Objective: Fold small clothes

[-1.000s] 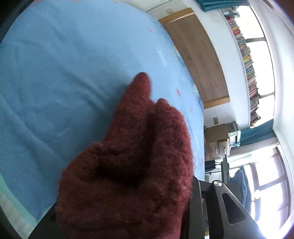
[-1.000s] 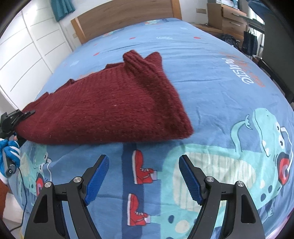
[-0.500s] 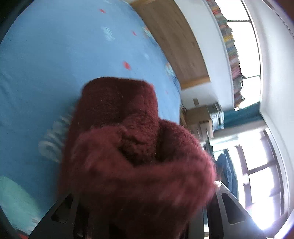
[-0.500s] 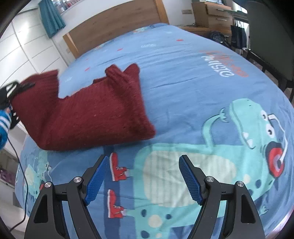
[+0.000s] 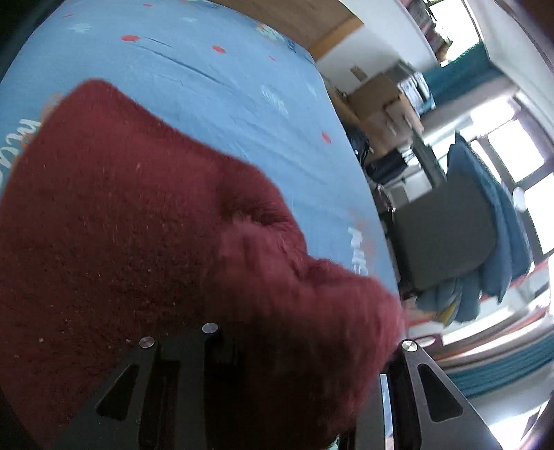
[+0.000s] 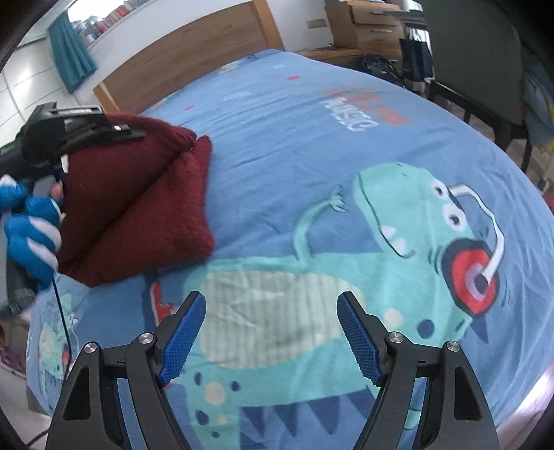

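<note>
A dark red knitted sweater (image 6: 138,207) lies at the left of the blue dinosaur-print bed cover (image 6: 311,155), one part doubled over the rest. My left gripper (image 6: 133,133) is shut on its upper edge and holds that edge lifted above the lower layer. A hand in a blue glove (image 6: 31,225) grips its handle. In the left wrist view the sweater (image 5: 121,225) fills the foreground and hides the fingertips of the left gripper (image 5: 294,329). My right gripper (image 6: 271,332) stands open over the dinosaur print, to the right of the sweater, with nothing between its blue pads (image 6: 181,337).
A wooden headboard (image 6: 183,59) closes the far end of the bed. A dark chair (image 6: 477,62) and wooden drawers (image 6: 367,24) stand past the right edge. Cardboard boxes (image 5: 377,100) and a chair draped with blue cloth (image 5: 484,242) sit beyond the bed.
My left gripper has swung the held sweater edge up and across, so the flat sweater is now folded over itself. The right gripper drifted right along the bed and stayed open.
</note>
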`<state>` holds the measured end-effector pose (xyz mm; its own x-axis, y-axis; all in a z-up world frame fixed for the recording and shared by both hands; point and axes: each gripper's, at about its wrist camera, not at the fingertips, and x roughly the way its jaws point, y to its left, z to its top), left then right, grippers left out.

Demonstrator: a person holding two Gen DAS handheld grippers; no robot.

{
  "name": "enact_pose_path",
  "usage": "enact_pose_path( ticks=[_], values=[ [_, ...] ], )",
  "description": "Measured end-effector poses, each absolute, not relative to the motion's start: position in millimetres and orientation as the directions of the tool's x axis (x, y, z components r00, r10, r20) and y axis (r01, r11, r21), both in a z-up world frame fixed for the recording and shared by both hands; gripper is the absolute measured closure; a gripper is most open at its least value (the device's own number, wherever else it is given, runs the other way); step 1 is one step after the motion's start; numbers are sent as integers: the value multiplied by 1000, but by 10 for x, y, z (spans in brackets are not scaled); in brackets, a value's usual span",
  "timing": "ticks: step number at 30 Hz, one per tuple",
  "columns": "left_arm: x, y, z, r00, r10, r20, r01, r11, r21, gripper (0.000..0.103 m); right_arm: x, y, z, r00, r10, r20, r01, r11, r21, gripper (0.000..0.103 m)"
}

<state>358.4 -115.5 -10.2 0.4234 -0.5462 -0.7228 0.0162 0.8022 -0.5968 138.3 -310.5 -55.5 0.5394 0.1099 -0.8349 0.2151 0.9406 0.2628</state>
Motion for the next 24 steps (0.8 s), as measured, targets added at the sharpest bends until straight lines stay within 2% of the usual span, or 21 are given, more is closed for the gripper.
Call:
enact_pose_path(
  ticks=[6,9,12,13,14,16,18,21,24],
  values=[
    [3256,-1446,-78,440,-538,-719,97,824,-558,77,1311,-3185,-681,523,113,-845,236,933,271,24],
    [3106,-1689,-282,415,-442,-795,154,895,-417,76,1297,-3222,-706,522,115,-845,242,930,276,23],
    [2980,-1796,-383,426,-402,-811,206,915,-346,73,1277,-3266,-695,525,113,-844,244,930,277,23],
    [2966,-1824,-380,427,-401,-810,217,915,-339,68,1261,-3285,-682,528,111,-842,243,930,275,23],
    [2942,-1815,-365,423,-411,-808,229,911,-343,64,1253,-3298,-663,530,107,-841,244,931,272,23],
    [2916,-1780,-304,411,-454,-791,247,890,-383,46,1237,-3332,-632,535,103,-838,245,931,270,24],
    [2882,-1757,-225,398,-492,-774,273,869,-412,42,1235,-3353,-597,539,99,-837,248,931,269,23],
    [2817,-1689,-140,344,-566,-749,323,821,-471,41,1230,-3357,-525,546,95,-833,249,930,270,23],
    [2814,-1637,4,314,-575,-755,361,808,-465,41,1251,-3332,-424,554,97,-827,235,935,267,23]
  ],
)
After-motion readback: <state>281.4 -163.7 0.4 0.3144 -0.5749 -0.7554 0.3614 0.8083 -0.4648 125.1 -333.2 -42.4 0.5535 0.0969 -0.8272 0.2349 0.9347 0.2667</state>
